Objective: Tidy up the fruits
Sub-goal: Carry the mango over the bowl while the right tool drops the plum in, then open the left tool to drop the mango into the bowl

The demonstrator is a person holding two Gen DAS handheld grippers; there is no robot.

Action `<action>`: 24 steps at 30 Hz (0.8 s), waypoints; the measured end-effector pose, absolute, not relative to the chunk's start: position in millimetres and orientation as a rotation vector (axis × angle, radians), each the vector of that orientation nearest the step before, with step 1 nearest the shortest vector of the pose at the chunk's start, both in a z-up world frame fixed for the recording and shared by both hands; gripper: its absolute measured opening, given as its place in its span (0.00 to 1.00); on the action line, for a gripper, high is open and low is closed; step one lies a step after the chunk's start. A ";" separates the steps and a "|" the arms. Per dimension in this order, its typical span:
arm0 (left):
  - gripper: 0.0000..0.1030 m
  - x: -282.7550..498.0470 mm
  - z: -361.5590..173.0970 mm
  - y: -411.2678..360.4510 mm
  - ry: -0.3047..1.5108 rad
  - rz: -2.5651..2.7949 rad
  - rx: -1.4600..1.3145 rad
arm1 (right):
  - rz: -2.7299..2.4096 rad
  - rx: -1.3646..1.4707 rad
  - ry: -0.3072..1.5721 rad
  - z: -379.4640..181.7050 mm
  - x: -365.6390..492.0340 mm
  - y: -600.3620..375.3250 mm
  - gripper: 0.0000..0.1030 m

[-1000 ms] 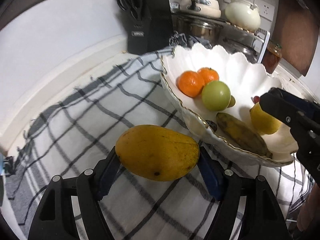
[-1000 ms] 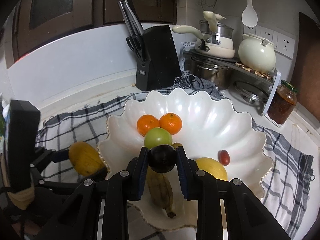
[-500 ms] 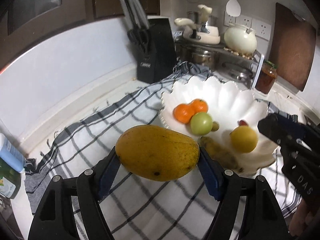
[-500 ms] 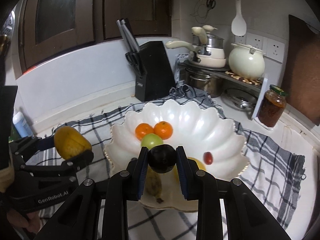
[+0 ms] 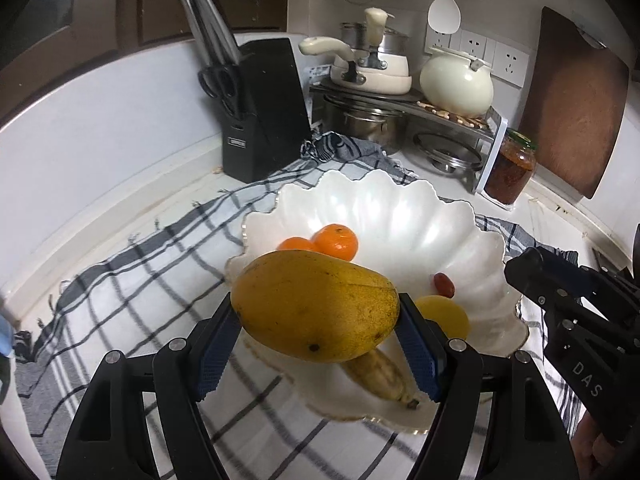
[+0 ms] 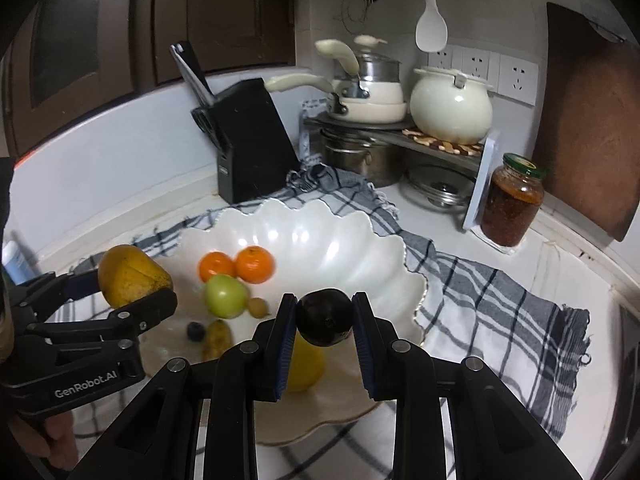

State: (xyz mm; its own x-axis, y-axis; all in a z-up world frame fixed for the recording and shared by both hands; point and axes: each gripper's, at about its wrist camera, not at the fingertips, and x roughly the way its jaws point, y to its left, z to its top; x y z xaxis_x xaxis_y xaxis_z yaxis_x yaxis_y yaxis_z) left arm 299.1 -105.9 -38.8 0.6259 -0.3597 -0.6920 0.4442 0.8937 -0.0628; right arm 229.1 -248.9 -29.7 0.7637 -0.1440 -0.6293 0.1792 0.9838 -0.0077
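My left gripper [image 5: 316,320] is shut on a yellow mango [image 5: 314,306] and holds it in the air over the near left rim of the white scalloped bowl [image 5: 400,216]. It also shows in the right wrist view [image 6: 132,280]. My right gripper [image 6: 325,320] is shut on a dark plum [image 6: 326,317] above the bowl's [image 6: 320,232] front part. In the bowl lie two oranges [image 6: 236,265], a green apple [image 6: 225,295], a banana [image 5: 380,372], a yellow fruit [image 5: 444,316], a small red fruit [image 5: 444,284] and a small dark berry [image 6: 196,331].
The bowl stands on a checked cloth [image 5: 132,280] on a white counter. Behind are a black knife block [image 5: 260,108], a rack with pots and a cream kettle [image 5: 456,80], a jar of red paste [image 6: 512,200] and a wooden board [image 5: 572,100].
Both grippers have risen and moved over the bowl. The mango now hangs above the bowl's near left rim instead of over the cloth. The plum stays gripped.
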 end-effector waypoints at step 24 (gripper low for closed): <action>0.75 315.8 -75.8 -128.1 0.884 -0.456 0.142 | -0.183 0.059 0.748 -59.7 257.3 -271.3 0.53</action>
State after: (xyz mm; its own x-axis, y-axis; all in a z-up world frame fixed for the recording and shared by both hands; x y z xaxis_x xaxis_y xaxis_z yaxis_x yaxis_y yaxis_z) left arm 315.8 -128.1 -75.8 0.5455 -0.3254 -0.7724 0.4409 0.8952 -0.0657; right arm 257.3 -271.3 -59.7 0.7180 -0.1447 -0.6808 0.1869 0.9823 -0.0117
